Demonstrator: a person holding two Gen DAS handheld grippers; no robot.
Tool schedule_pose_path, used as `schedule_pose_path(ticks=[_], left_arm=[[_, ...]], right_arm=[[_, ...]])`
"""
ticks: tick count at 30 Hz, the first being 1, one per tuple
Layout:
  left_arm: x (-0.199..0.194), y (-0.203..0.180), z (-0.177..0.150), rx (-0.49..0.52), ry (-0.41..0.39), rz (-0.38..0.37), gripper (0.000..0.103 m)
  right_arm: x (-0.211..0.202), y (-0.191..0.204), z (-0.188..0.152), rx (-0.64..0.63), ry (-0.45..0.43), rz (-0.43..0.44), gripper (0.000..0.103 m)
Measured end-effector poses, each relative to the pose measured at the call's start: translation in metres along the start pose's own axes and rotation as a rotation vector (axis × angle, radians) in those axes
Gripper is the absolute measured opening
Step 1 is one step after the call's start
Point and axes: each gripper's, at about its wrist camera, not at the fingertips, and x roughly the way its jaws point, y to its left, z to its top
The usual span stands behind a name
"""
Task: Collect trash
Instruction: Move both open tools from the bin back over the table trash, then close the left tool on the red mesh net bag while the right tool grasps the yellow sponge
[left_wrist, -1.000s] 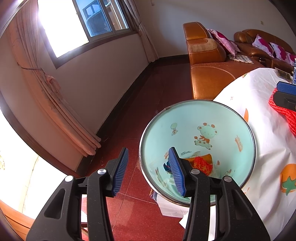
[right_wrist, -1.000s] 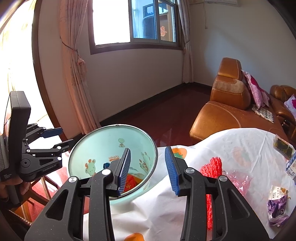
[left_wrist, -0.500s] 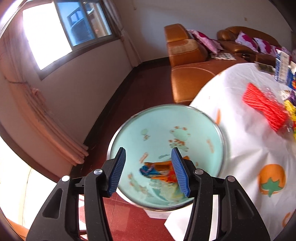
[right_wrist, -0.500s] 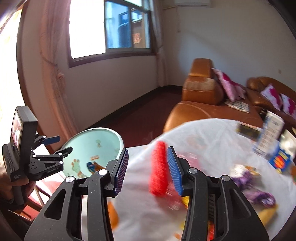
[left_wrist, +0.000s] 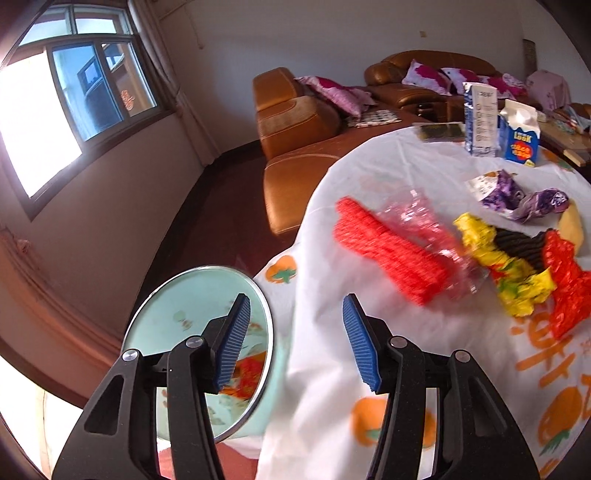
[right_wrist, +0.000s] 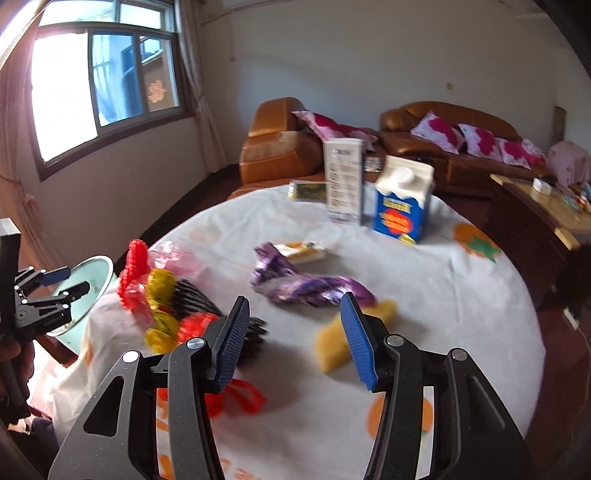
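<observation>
A mint enamel basin with trash in its bottom stands off the table's left edge; it also shows in the right wrist view. My left gripper is open and empty above the table edge beside the basin. My right gripper is open and empty above the table, near a yellow piece. On the tablecloth lie a red net, a clear pink wrapper, a yellow wrapper, a black ridged piece and a purple wrapper.
Two cartons, a tall white one and a blue and white one, stand at the far side of the round table. Brown leather sofas stand behind. A wooden side table is at the right.
Both grippers have swung right, away from the basin and toward the trash on the table. Both stayed open and empty.
</observation>
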Motion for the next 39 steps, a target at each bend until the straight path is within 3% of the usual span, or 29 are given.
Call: schedule_pose_path(ticks=[8,25,27,32,35,39], left_arm=[[0.002,-0.035,0.022,0.000,-0.014,-0.050,0.053],[0.034,-0.068,0.018,0.016,0.050,-0.137,0.053],[0.037,-0.072,0.018,0.017,0.057,-0.164,0.048],[0.040,-0.080,0.018,0.031,0.063,-0.227,0.020],[0.036,-0.081,0.020,0.048,0.057,-0.244,0.012],[0.020,-0.070,0.024,0.063,0.030,-0.257,0.011]], right_arm=[[-0.001,-0.029,-0.019,0.047,0.002,-0.028,0.052],[0.004,-0.033,-0.033,0.077,0.018,-0.019,0.054],[0.003,-0.034,-0.033,0.078,0.018,-0.021,0.054],[0.005,-0.039,-0.034,0.093,0.024,-0.026,0.054],[0.005,-0.039,-0.034,0.094,0.024,-0.030,0.054],[0.004,-0.040,-0.035,0.100,0.023,-0.030,0.054]])
